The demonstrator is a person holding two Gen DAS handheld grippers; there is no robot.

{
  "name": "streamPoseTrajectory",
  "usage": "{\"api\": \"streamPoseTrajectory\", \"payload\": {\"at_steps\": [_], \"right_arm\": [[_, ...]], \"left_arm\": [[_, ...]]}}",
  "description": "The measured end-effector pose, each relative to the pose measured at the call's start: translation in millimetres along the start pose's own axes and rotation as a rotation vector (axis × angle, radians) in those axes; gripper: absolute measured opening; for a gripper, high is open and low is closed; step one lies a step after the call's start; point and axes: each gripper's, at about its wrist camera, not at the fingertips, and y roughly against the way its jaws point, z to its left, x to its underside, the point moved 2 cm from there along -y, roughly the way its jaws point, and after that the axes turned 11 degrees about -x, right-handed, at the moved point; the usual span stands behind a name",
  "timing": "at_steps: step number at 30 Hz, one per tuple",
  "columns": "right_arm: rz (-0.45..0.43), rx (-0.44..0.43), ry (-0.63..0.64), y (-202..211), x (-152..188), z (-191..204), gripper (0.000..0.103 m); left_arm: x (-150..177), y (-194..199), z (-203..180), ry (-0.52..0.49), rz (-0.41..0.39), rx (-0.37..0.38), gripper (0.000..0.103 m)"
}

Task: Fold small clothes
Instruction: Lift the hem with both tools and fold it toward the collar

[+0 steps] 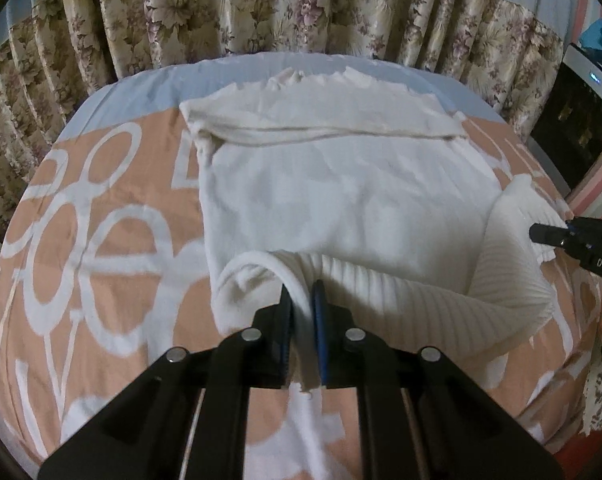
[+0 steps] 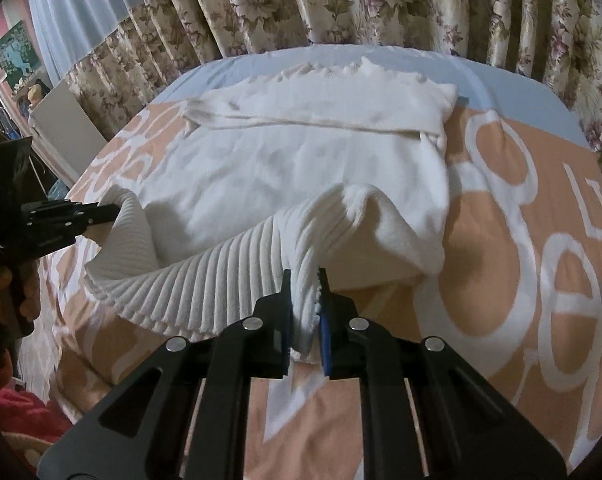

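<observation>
Item: white sweater (image 1: 341,184), the landmark for all entries below, lay flat on an orange-and-white bedspread (image 1: 101,240), its sleeves already folded across the far end.

Left of the sweater's near edge: left gripper (image 1: 301,320), fingers closed tight on the ribbed hem (image 1: 401,292), pinching one corner so the edge could be lifted evenly.

At the sweater's near edge, centre: the hem hung raised and curled between the two grips, clear of the bedspread, judged ready to be carried toward the far end for the next fold.

Right of the sweater's near edge: right gripper (image 2: 305,304), fingers likewise clamped on bunched ribbing, holding the opposite corner.

Beyond the sweater: flowered curtains (image 1: 261,8), not involved.
</observation>
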Motion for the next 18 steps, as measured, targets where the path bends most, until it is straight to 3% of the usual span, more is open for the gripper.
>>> {"api": "streamPoseTrajectory", "payload": {"at_steps": [9,18], "right_arm": [[-0.021,-0.031,-0.038,-28.7,-43.6,-28.1,0.011],[-0.178,-0.129,-0.234,-27.2,-105.3,-87.3,0.011]], "left_arm": [[-49.7,-31.2,6.2,-0.007,-0.049,-0.015,0.01],[-117.7,-62.1,34.2,0.106,-0.108,0.026,0.01]]}}
